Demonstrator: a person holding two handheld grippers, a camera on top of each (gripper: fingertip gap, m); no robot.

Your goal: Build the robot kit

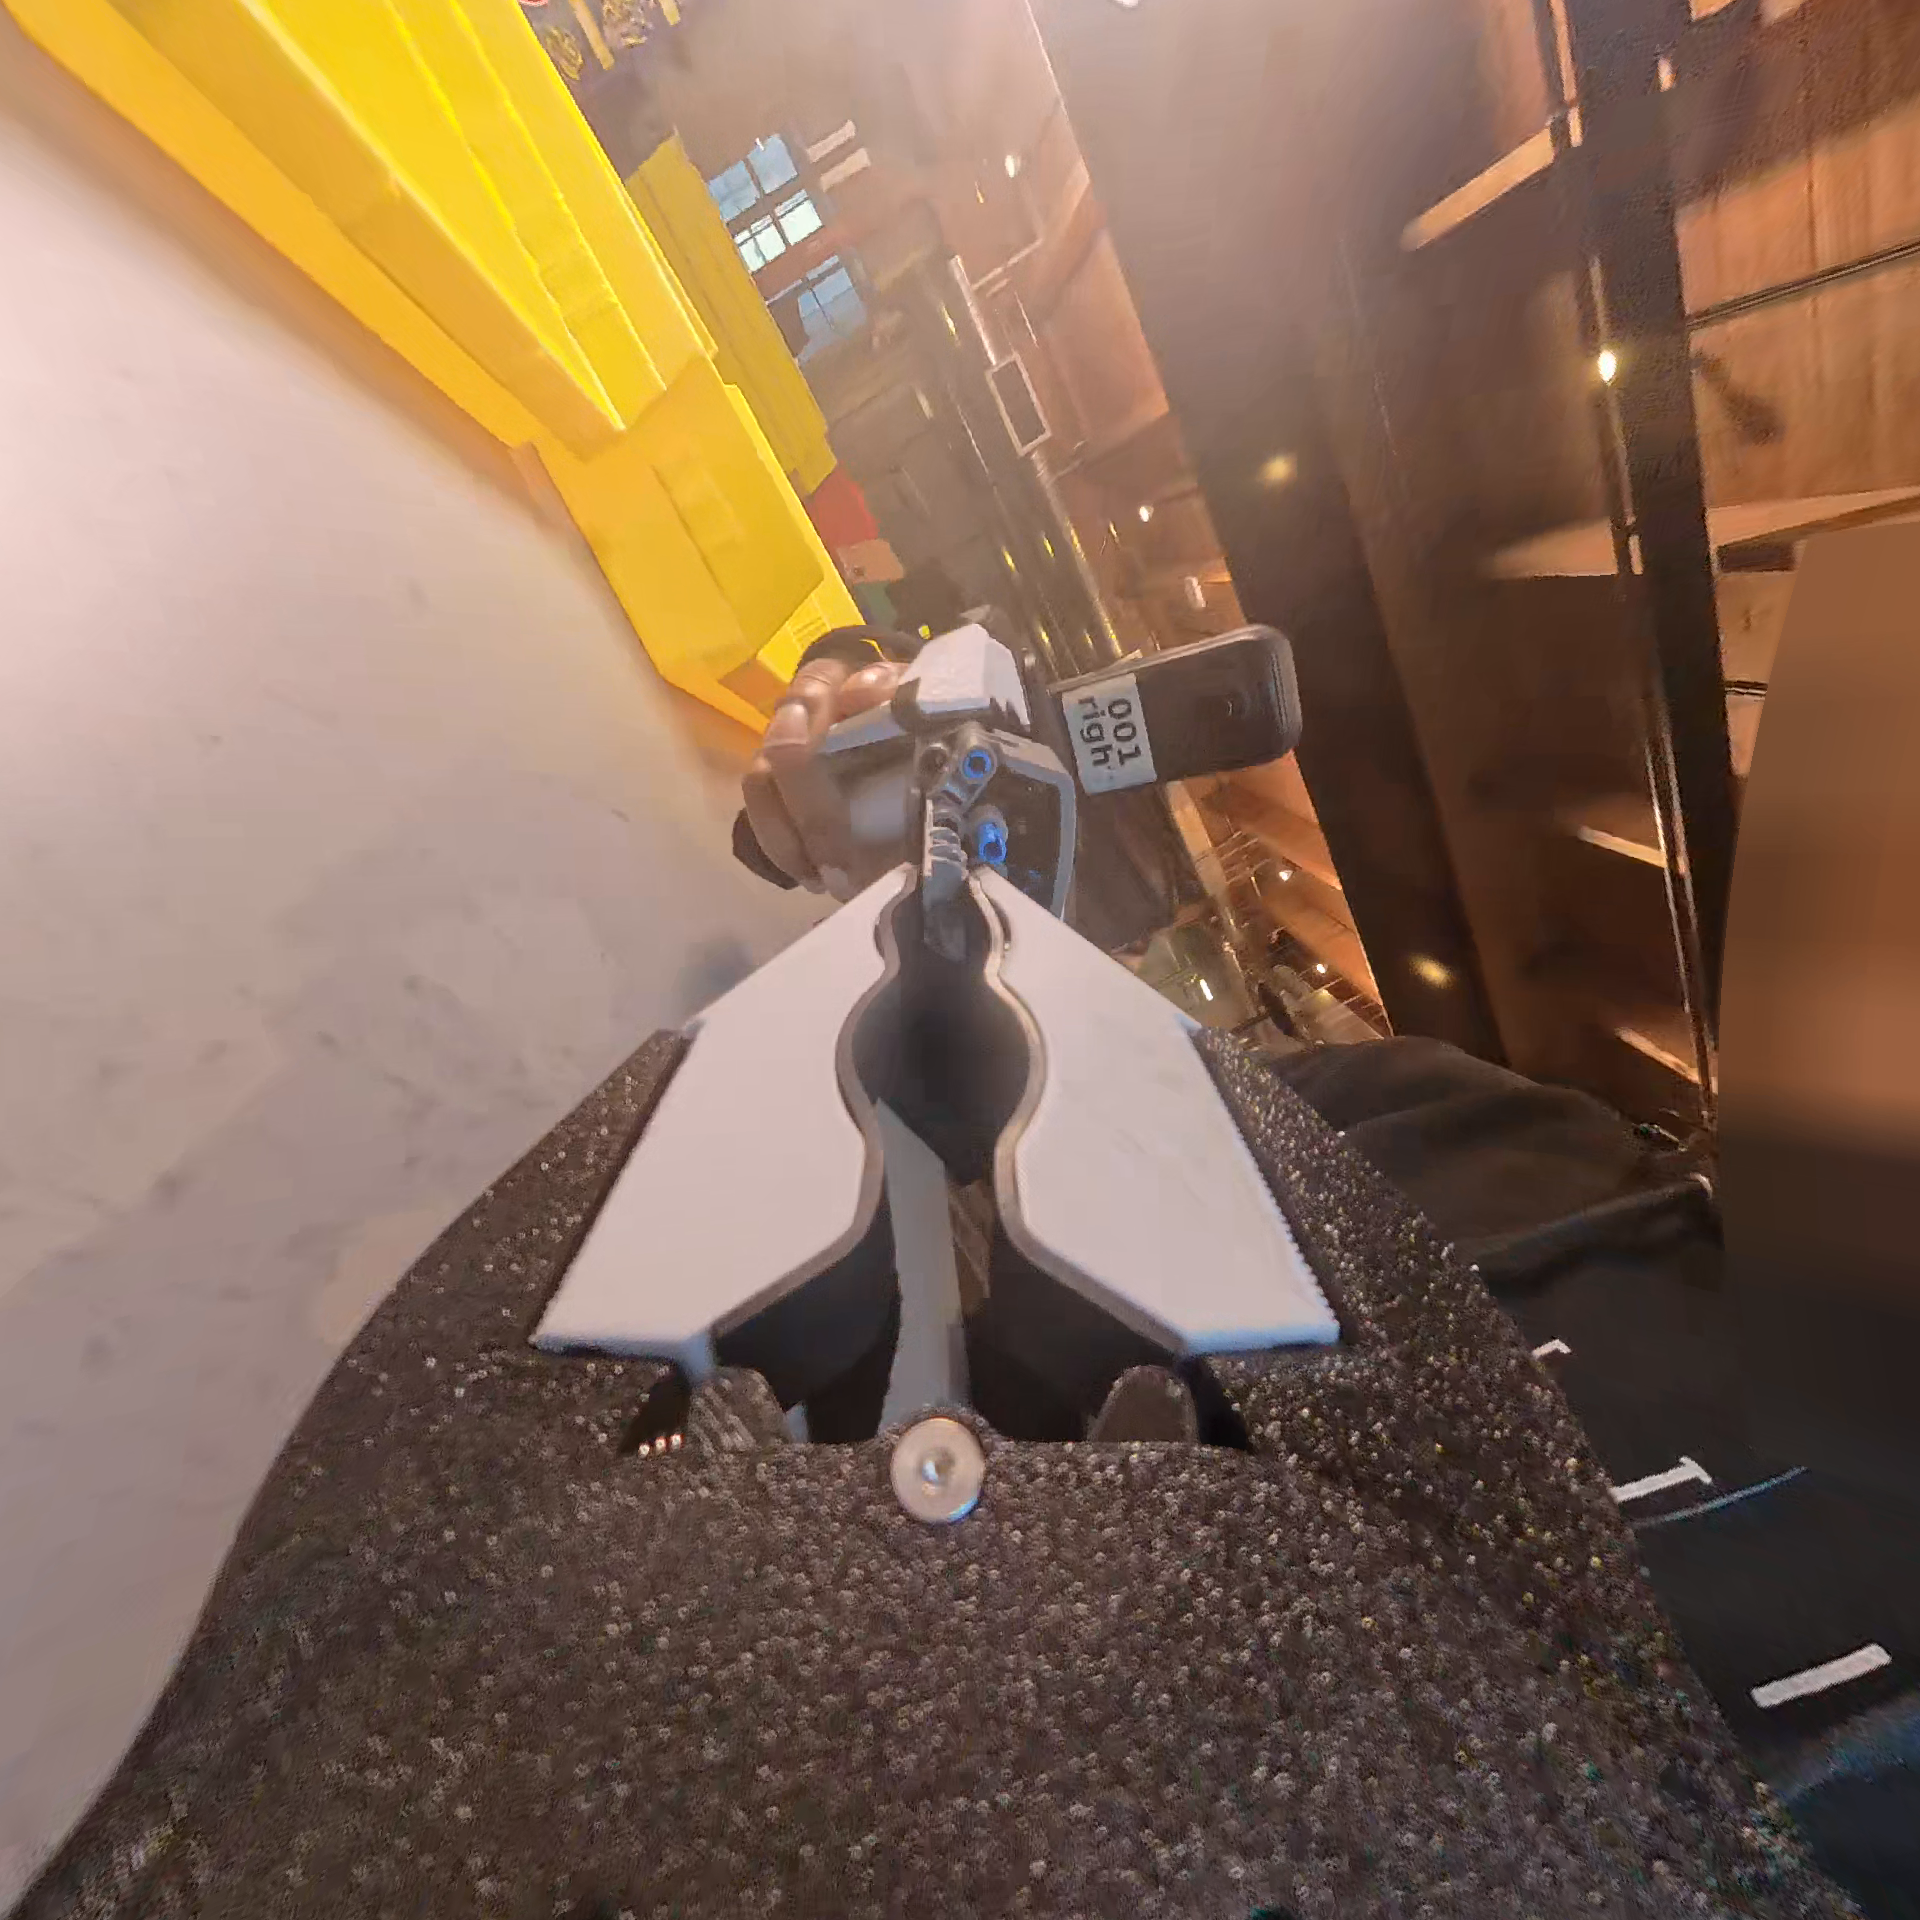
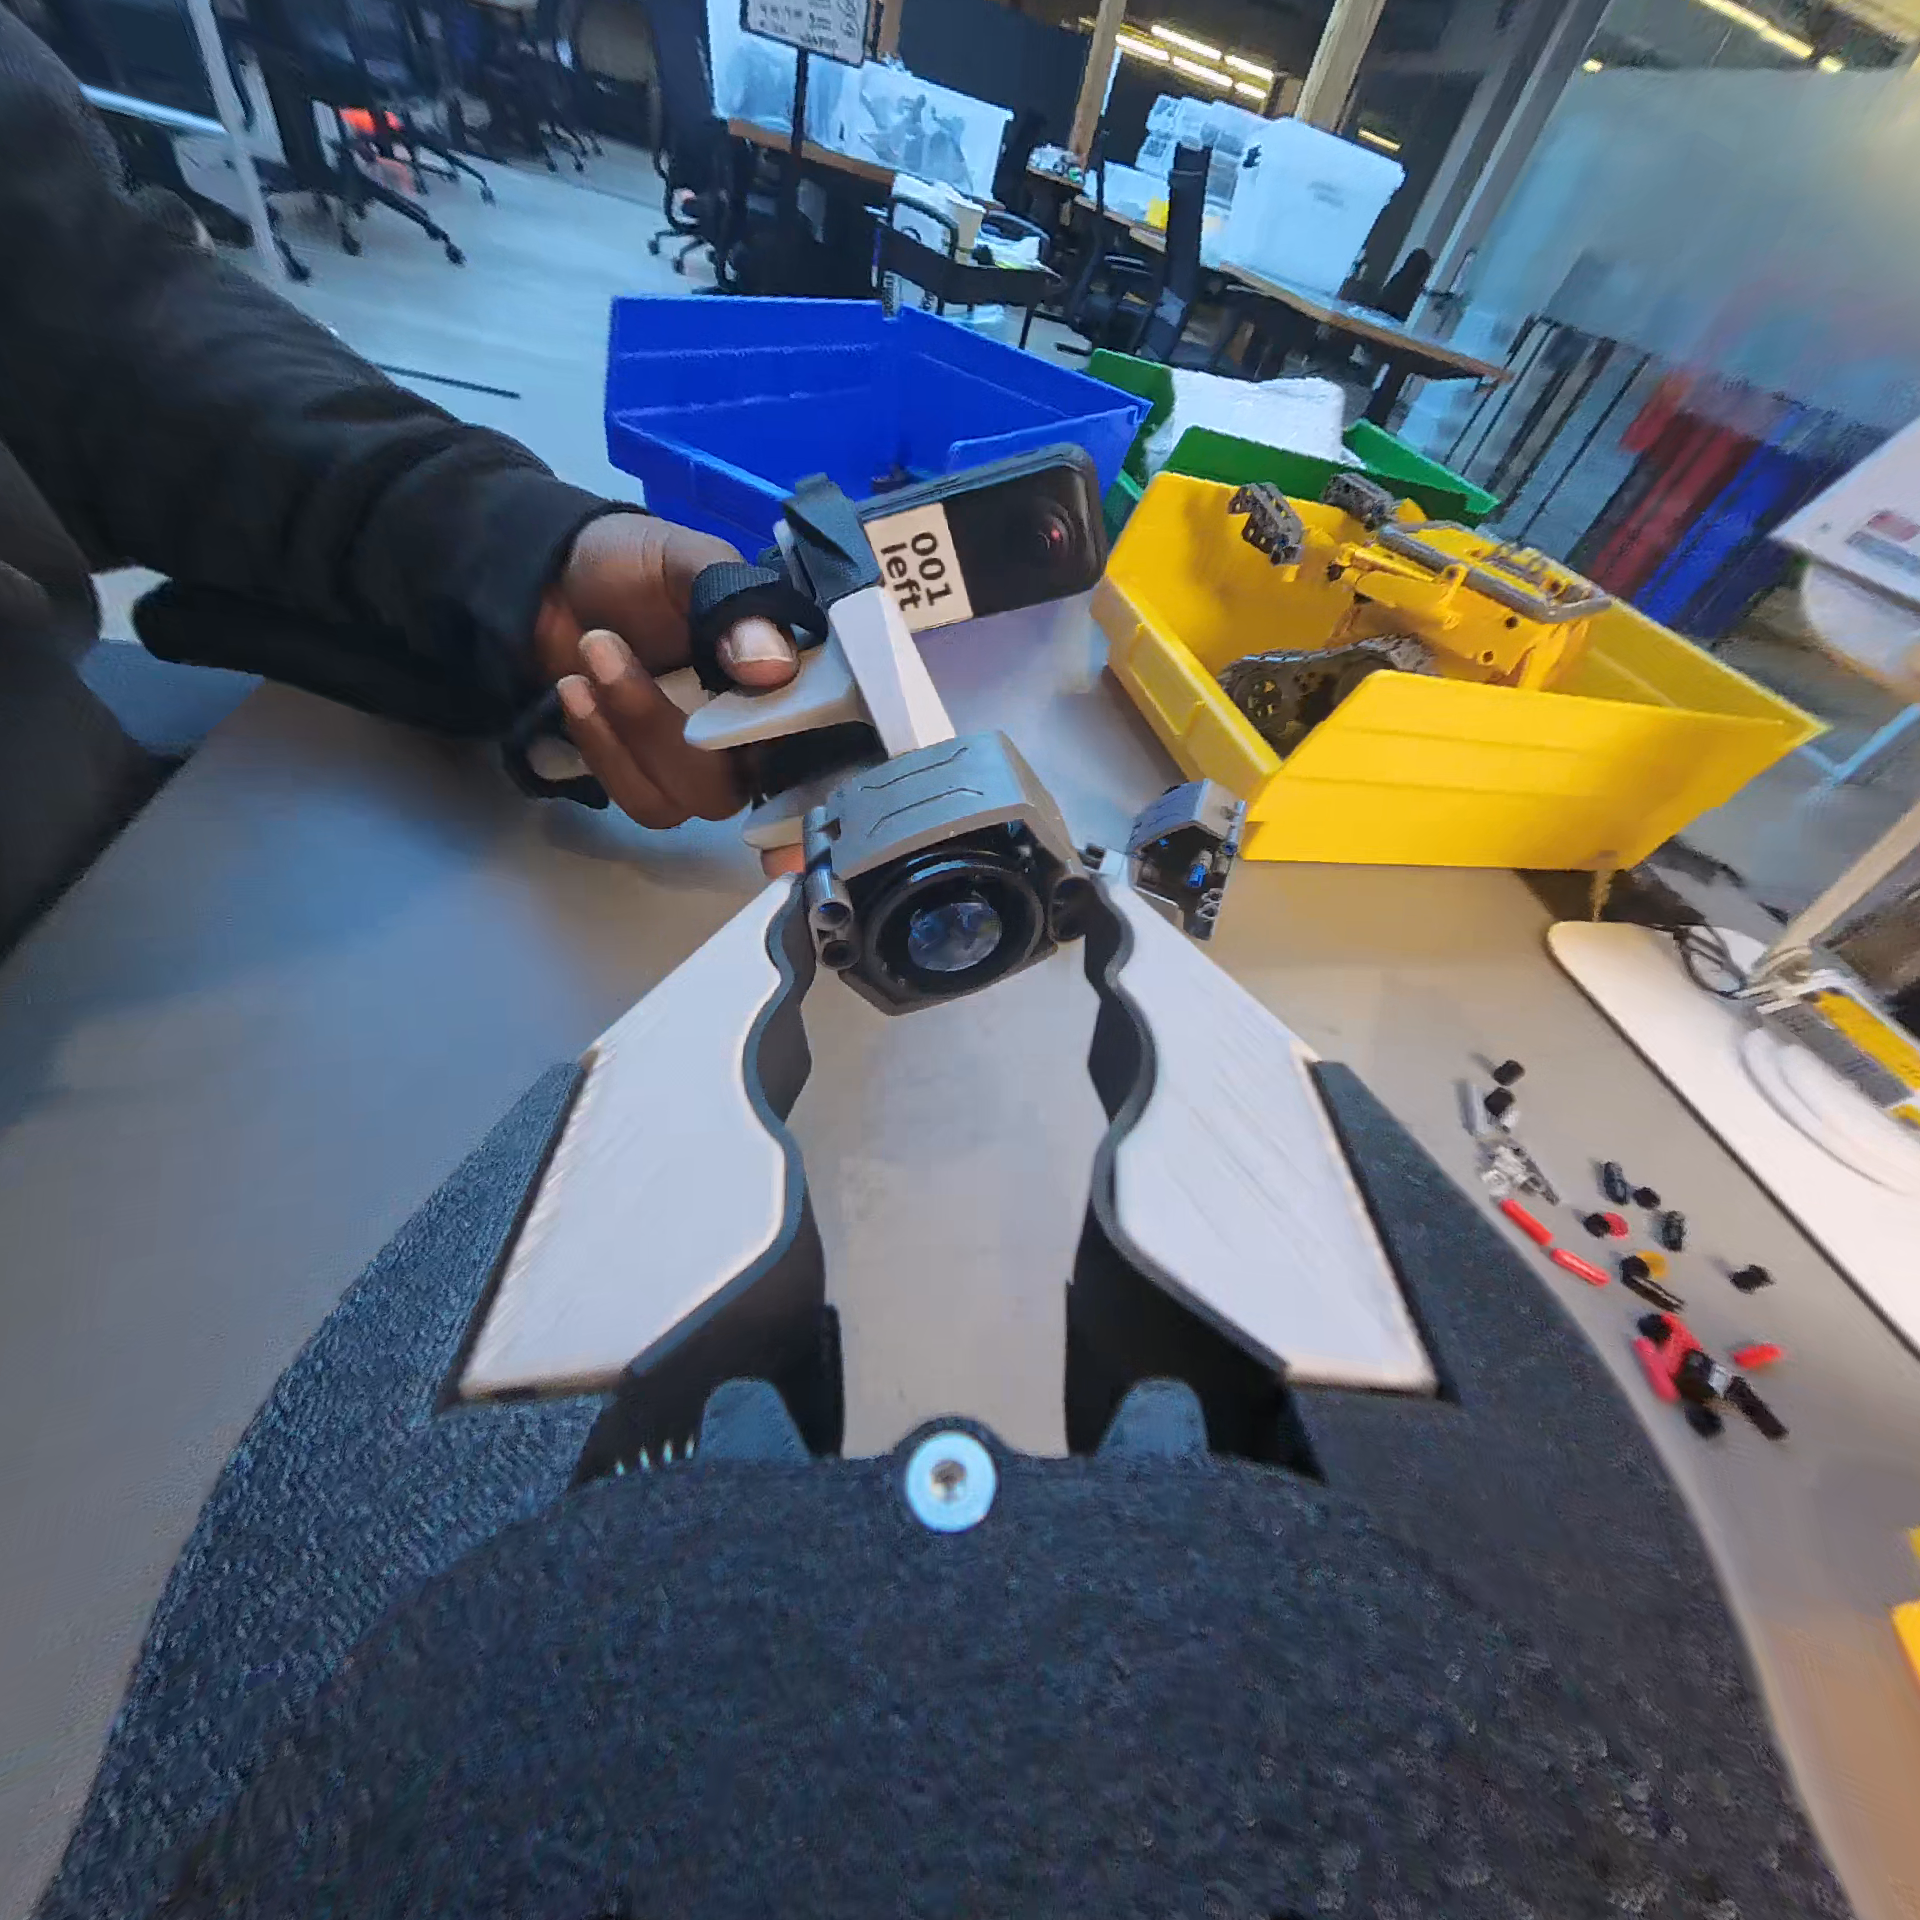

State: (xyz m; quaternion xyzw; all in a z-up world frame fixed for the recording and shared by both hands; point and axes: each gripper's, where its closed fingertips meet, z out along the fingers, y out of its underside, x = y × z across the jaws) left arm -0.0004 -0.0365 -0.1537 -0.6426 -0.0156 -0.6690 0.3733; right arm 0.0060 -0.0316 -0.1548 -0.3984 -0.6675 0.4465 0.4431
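the left gripper has its fingers drawn narrow, tips pinching a thin dark rod with a spring, which joins a grey block bearing blue pins; the right gripper has its fingers set fairly wide, tips pressed on both sides of that block, above the tabletop; a hand grips the left handle; behind sits a yellow bin holding a toy vehicle, with a blue bin further back; small red and black parts lie scattered to the right.
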